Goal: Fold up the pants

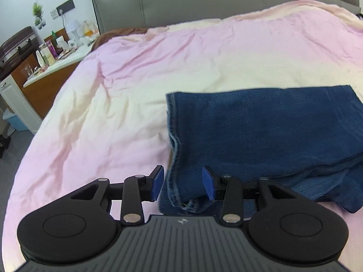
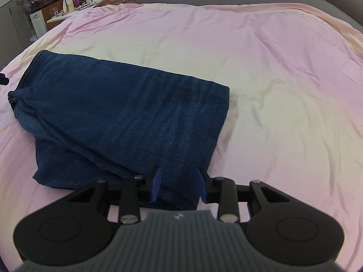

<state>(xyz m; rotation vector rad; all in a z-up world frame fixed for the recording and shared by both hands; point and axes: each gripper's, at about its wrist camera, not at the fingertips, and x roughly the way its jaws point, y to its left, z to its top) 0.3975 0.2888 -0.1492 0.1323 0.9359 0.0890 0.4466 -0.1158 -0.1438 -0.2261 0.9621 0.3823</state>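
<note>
Dark blue denim pants [image 1: 261,131] lie folded in a thick stack on the pink bed cover [image 1: 113,90]. My left gripper [image 1: 182,182] is open, its blue pads either side of the stack's near left seam edge. In the right wrist view the same pants [image 2: 127,115] lie to the left and middle on the cover [image 2: 283,90]. My right gripper [image 2: 179,184] is open, its pads straddling the near right corner of the stack. Neither gripper pinches the cloth.
A grey padded headboard [image 1: 204,2] runs along the far side of the bed. A cluttered bedside counter [image 1: 56,54] with bottles and a brown suitcase [image 1: 15,47] stand at the far left. A white cabinet [image 1: 13,104] stands below it.
</note>
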